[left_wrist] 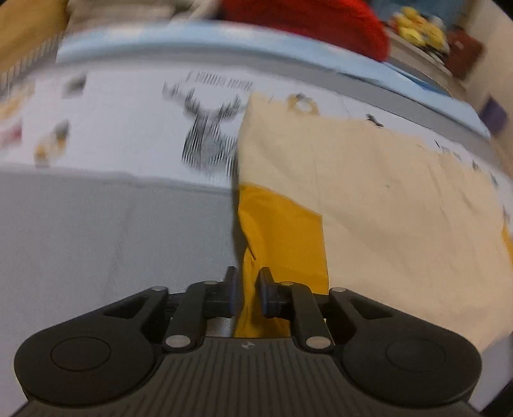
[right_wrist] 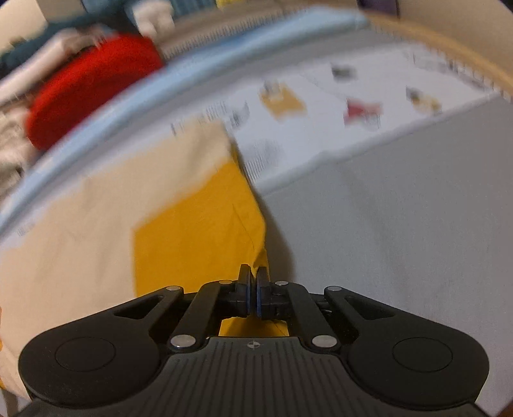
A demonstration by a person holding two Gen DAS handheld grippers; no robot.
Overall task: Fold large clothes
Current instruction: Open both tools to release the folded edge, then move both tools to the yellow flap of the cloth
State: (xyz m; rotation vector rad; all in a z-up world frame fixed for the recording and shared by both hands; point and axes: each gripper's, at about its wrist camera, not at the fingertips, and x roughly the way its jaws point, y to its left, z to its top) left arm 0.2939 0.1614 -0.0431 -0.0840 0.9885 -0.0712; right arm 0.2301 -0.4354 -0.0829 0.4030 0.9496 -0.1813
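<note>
**Both hand-held grippers pinch the yellow edge of the garment**

The garment [left_wrist: 368, 192] lies spread on a grey surface — it looks like a bed [left_wrist: 96, 240] — with its pale cream side up and a deep yellow panel turned toward the cameras. Part of it overlaps a white printed sheet [left_wrist: 128, 128] that covers the far half of the bed.

In the left wrist view the left hand-held gripper [left_wrist: 248, 296] points steeply down at the near left corner of the garment. A ridge of yellow cloth rises between its blue-padded fingers, which stand narrowly apart and press on the fold from both sides. The cream body of the garment stretches away to the right and ahead of this gripper; bare grey bed lies to its left.

In the right wrist view the right hand-held gripper [right_wrist: 253, 296] is clenched almost fully, a thin lip of yellow cloth caught at its fingertips. Here the garment runs off to the left and ahead, and grey bed lies to the right.

Past the bed's light-blue border [left_wrist: 192, 35] sits a red heap [left_wrist: 304, 22] — blurred, as is most of the background in both views.
</note>
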